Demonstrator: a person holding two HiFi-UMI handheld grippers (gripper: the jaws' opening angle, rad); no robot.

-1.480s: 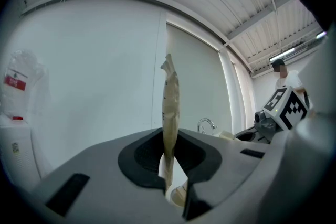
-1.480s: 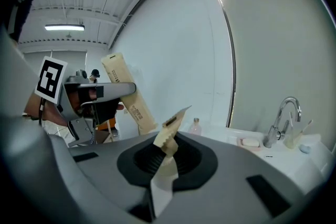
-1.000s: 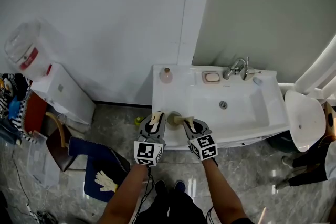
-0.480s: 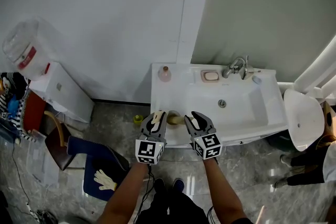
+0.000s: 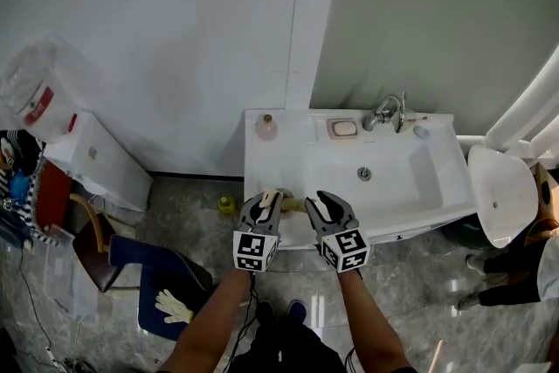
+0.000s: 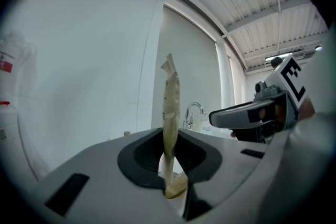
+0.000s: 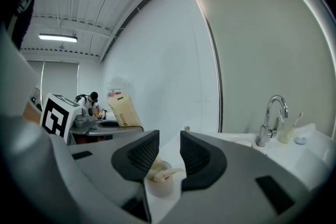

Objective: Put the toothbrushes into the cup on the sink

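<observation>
A pale cup (image 5: 287, 203) stands at the front left corner of the white sink (image 5: 288, 155). My left gripper (image 5: 263, 207) is just left of it, shut on a flat beige wrapped toothbrush (image 6: 169, 107). The toothbrush stands upright between the jaws, and its lower end reaches down to the cup (image 6: 164, 169). My right gripper (image 5: 318, 206) is just right of the cup, and its jaws stand apart with nothing between them. Below those jaws the cup (image 7: 160, 184) shows with a beige toothbrush (image 7: 165, 174) lying across its mouth. The left gripper's toothbrush (image 7: 125, 110) also shows in the right gripper view.
At the back of the sink are a small pink bottle (image 5: 265, 128), a soap dish (image 5: 341, 127), a faucet (image 5: 384, 111) and a small cup (image 5: 421, 132). A white round seat (image 5: 496, 196) stands to the right. On the left are a white water dispenser (image 5: 96, 157) and a blue chair (image 5: 157, 275).
Both grippers have drawn back slightly toward the sink's front edge beside the cup. The right gripper no longer reaches over the cup with a toothbrush.
</observation>
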